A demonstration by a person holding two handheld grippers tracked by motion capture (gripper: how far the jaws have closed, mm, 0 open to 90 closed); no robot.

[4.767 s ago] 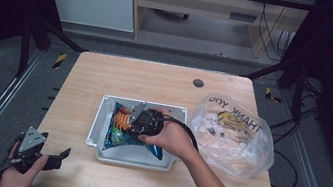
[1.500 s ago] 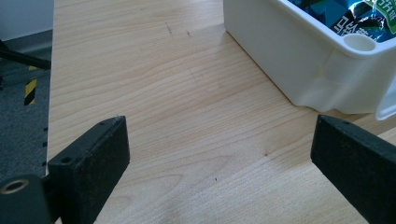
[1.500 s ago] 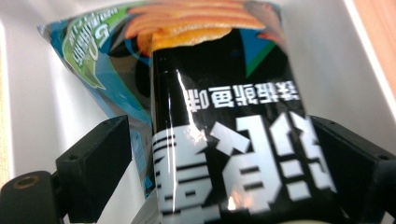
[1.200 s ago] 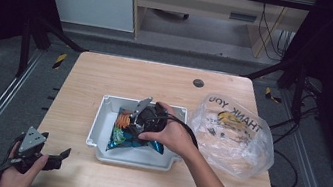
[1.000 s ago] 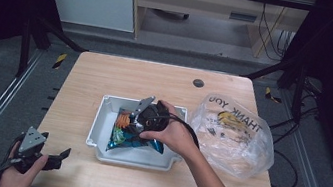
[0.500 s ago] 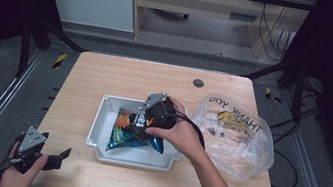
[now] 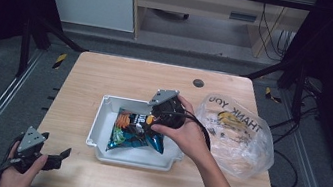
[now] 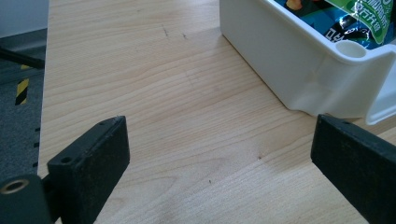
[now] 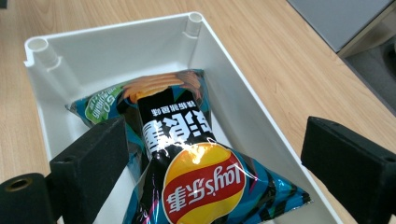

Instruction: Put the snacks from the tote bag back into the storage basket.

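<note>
While Lay's chip bag lies in white tray mid-table, right gripper hovers above it, jaws wide, empty. Left gripper idle, spread, at table edge. Likely placing step done; next: withdraw, perhaps toward plastic bag.

Right gripper has moved from low over the white tray centre toward frame right and up, now above the tray's upper right part, jaws spread wide. Chip bag shifted slightly right inside the tray, lying released.
</note>
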